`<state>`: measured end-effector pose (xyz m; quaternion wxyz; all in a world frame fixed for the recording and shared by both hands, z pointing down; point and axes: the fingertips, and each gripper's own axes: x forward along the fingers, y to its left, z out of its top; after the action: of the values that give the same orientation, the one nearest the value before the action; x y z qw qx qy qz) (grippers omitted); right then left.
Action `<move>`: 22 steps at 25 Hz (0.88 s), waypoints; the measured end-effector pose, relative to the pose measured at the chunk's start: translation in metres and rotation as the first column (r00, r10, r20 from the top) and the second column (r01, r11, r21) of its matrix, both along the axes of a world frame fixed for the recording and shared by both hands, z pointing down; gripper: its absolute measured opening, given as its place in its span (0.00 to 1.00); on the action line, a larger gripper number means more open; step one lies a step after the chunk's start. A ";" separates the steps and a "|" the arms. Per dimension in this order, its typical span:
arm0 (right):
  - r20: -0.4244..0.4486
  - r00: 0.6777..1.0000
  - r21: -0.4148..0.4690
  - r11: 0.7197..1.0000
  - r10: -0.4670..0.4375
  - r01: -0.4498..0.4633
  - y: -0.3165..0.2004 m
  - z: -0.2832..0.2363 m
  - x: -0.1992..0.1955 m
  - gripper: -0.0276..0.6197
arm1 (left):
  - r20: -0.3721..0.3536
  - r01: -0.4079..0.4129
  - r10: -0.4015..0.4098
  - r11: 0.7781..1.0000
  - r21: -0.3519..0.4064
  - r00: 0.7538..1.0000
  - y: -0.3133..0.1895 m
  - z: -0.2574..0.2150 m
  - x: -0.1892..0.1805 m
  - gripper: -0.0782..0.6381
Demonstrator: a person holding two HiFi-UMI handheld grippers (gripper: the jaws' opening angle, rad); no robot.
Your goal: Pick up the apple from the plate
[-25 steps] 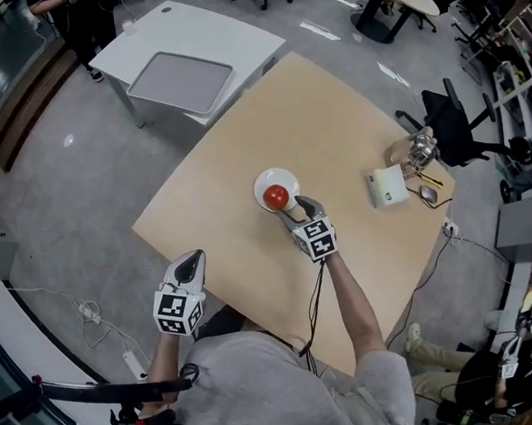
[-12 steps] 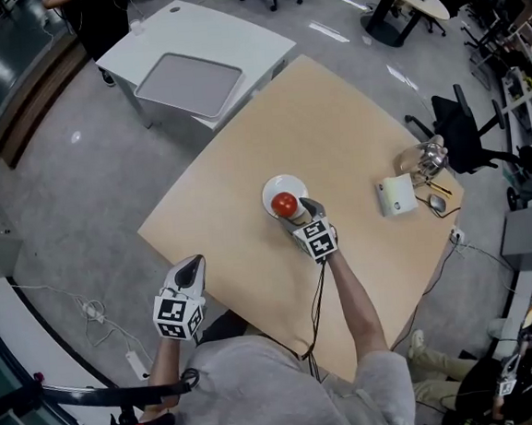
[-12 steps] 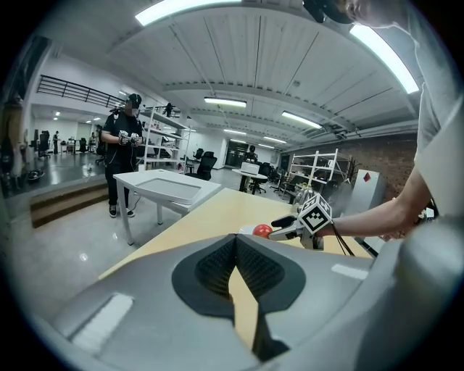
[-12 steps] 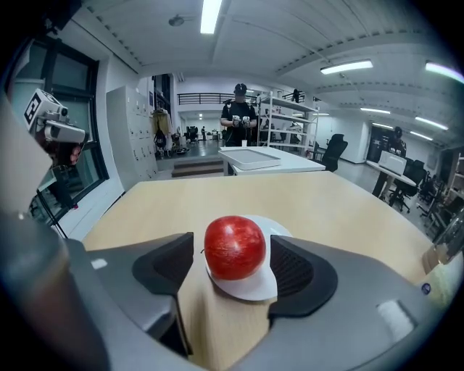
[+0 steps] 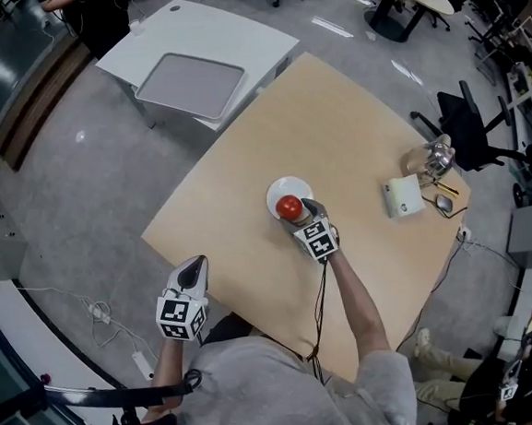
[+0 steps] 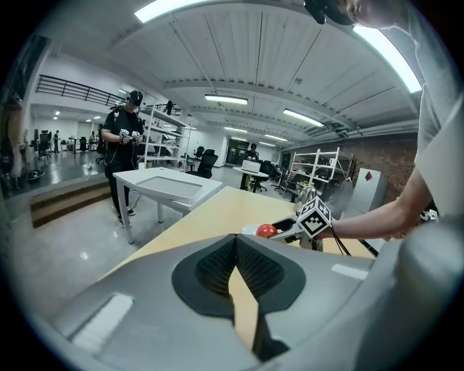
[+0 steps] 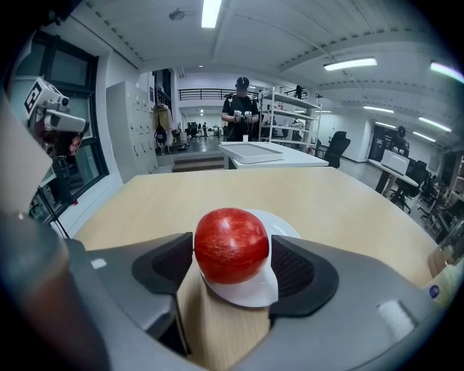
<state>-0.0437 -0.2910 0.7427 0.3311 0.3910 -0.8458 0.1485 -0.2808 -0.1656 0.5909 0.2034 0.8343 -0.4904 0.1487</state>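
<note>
**Hand-held grippers: 2.**
- Right hand-held gripper [image 7: 232,255]: jaws wide apart and just been opening. The apple stands between them with a pad close on either side, and the pads are not seen to press it.
- Left hand-held gripper [image 6: 235,248]: jaw tips together, nothing between them. It is held off the near edge of the counter [image 5: 351,125], to the left of the right one and well apart from it.

**Marker cubes: 2,** one on each hand-held gripper [image 5: 318,239] [image 5: 179,316]. Each bears black-and-white square patterns.

**Apple: 1** [image 7: 231,245]. Red, sitting on the plate, directly between the right jaws.

**Plate: 1** [image 7: 287,229]. White and round, on the counter. Its near rim reaches in under the right jaws, and the rest lies just ahead of them.

**Surroundings**
- White box-shaped item: 1 [image 5: 402,195], on the counter to the right of the right hand-held gripper, well apart.
- Shiny glass or metal item: 1 [image 5: 431,158], just beyond the box; what it is cannot be told.
- White table: 1 [image 5: 232,34], carrying one grey tray [image 5: 190,79], beyond the counter, ahead and left of both hand-held grippers.
- Standing person in dark clothing [image 7: 241,109], far ahead by that table.
- Dark office chair [image 5: 467,134], beside the counter's right corner.
</note>
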 end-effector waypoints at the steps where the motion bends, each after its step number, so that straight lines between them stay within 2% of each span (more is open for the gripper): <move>1: -0.001 1.000 -0.004 1.000 -0.002 0.002 0.000 0.002 0.000 0.57 | -0.001 -0.001 0.001 1.000 0.001 1.000 -0.002 0.001 0.000 0.13; 22: -0.002 1.000 -0.018 1.000 -0.022 0.022 -0.003 0.010 0.001 0.57 | -0.015 0.008 -0.008 1.000 0.004 1.000 -0.013 0.010 -0.001 0.13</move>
<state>-0.0429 -0.2944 0.7531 0.3373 0.3789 -0.8482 0.1521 -0.2814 -0.1787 0.6004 0.2060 0.8339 -0.4924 0.1404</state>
